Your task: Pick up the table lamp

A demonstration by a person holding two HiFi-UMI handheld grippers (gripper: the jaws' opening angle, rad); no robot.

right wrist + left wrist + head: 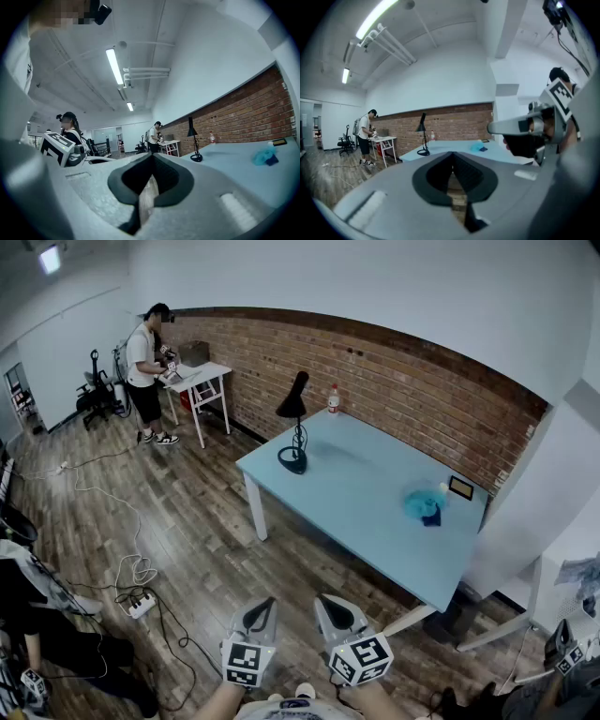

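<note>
A black table lamp [294, 424] stands upright near the left corner of the light blue table [361, 493], its round base on the tabletop. It also shows small and far off in the left gripper view, lamp [423, 136], and in the right gripper view, lamp [192, 139]. Both grippers are held side by side low in the head view, over the wooden floor and well short of the table. My left gripper [269, 602] [452, 155] is shut with nothing in it. My right gripper [322, 600] [151, 157] is shut and empty too.
On the table are a small bottle [333, 397] by the brick wall, a blue cloth [424, 505] and a small dark frame [460, 487]. A person [146, 371] stands at a white side table [202, 377] at the back left. Cables and a power strip [141, 604] lie on the floor.
</note>
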